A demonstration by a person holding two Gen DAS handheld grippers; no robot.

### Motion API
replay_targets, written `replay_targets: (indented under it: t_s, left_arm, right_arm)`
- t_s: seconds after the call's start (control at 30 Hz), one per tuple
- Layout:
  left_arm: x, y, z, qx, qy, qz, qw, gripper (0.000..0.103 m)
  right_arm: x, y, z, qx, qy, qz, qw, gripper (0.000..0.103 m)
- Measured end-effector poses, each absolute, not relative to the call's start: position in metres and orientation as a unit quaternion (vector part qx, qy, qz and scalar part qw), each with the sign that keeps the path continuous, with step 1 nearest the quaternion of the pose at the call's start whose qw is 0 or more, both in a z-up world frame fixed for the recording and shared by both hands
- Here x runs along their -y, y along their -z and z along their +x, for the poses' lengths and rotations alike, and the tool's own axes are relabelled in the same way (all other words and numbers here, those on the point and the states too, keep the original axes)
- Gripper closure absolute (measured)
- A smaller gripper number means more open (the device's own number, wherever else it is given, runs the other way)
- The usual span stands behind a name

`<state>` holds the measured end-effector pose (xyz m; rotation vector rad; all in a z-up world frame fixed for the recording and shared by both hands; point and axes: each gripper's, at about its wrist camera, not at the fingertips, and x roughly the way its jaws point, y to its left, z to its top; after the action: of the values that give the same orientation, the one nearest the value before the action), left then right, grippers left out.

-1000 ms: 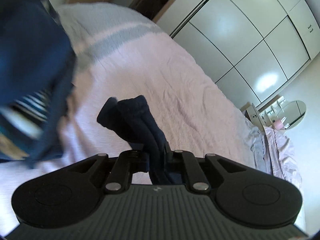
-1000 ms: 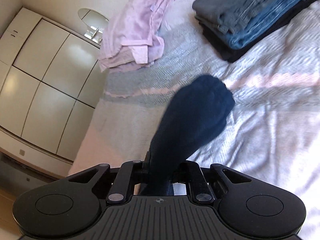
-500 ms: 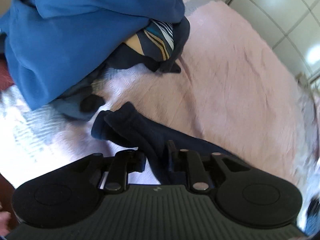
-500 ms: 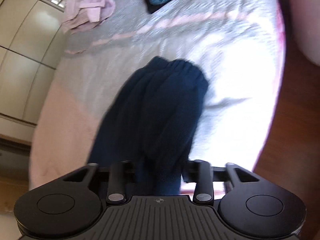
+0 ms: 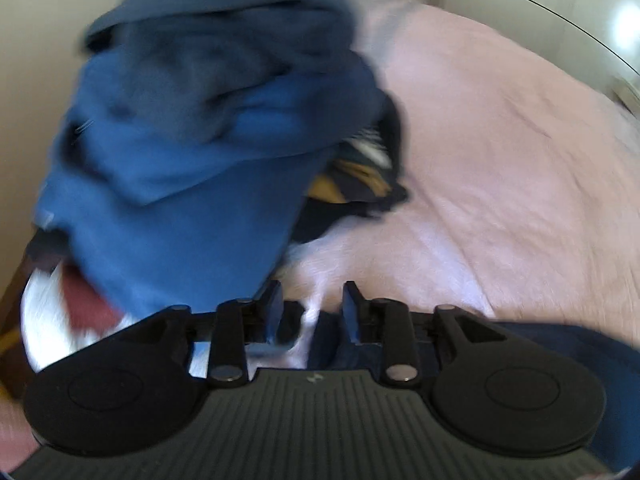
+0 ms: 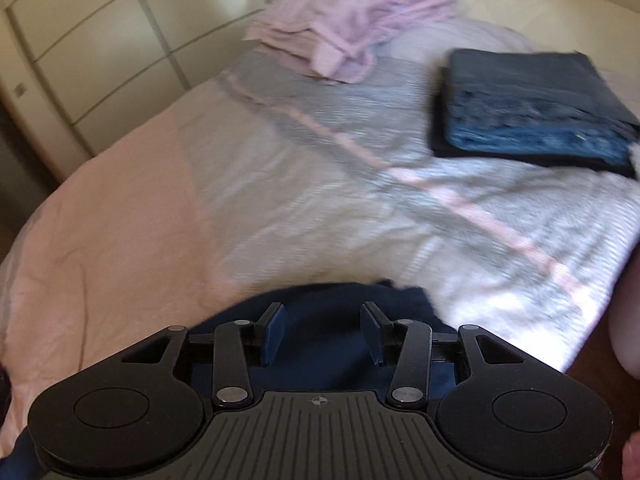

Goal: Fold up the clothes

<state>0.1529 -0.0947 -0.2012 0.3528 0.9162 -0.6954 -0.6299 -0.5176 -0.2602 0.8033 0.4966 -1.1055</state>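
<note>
Both grippers standing with jaws apart, gripping nothing.

We are finding the dark navy knitted garment (image 6: 320,320) lying on the pink bed cover (image 6: 120,220) directly beneath the right gripper (image 6: 322,332), nearer than the left gripper (image 5: 310,308), which is facing the heaped blue clothes (image 5: 200,140).

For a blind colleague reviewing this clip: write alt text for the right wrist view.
The open right gripper hovers over a dark navy fabric garment lying on the pale pink bedspread. Farther back sit a stack of folded blue jeans and a crumpled lilac cloth pile, with white wardrobe doors at left.
</note>
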Motion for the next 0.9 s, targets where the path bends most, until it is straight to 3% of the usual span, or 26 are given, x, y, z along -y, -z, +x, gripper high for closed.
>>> replay_targets:
  t_s: [0.2,0.37,0.57,0.63,0.7,0.9]
  left_arm:
    - [0.113,0.253,0.144,-0.433,0.4,0.202,0.782,0.066]
    - [0.067,0.251,0.132,-0.419,0.392,0.086,0.814,0.066]
    - [0.022,0.255,0.117,-0.425,0.429,-0.005,0.797,0.057]
    - [0.015,0.26,0.116,-0.403,0.445,-0.017,0.8,0.056]
    - [0.006,0.264,0.113,-0.374,0.464,-0.023,0.803,0.056]
    - [-0.043,0.263,0.099,-0.354,0.489,-0.05,0.795,0.056]
  right_arm:
    - [0.519,0.296,-0.556,-0.208,0.419,0.333,0.819,0.057]
    - [0.5,0.327,-0.49,-0.162,0.333,0.317,0.873,0.057]
    - [0.47,0.364,-0.418,-0.139,0.22,0.327,0.909,0.055]
    - [0.453,0.37,-0.397,-0.142,0.177,0.298,0.927,0.051]
    - [0.433,0.375,-0.379,-0.15,0.135,0.262,0.944,0.04]
    - [0.341,0.367,-0.339,-0.191,0.066,0.145,0.968,0.038]
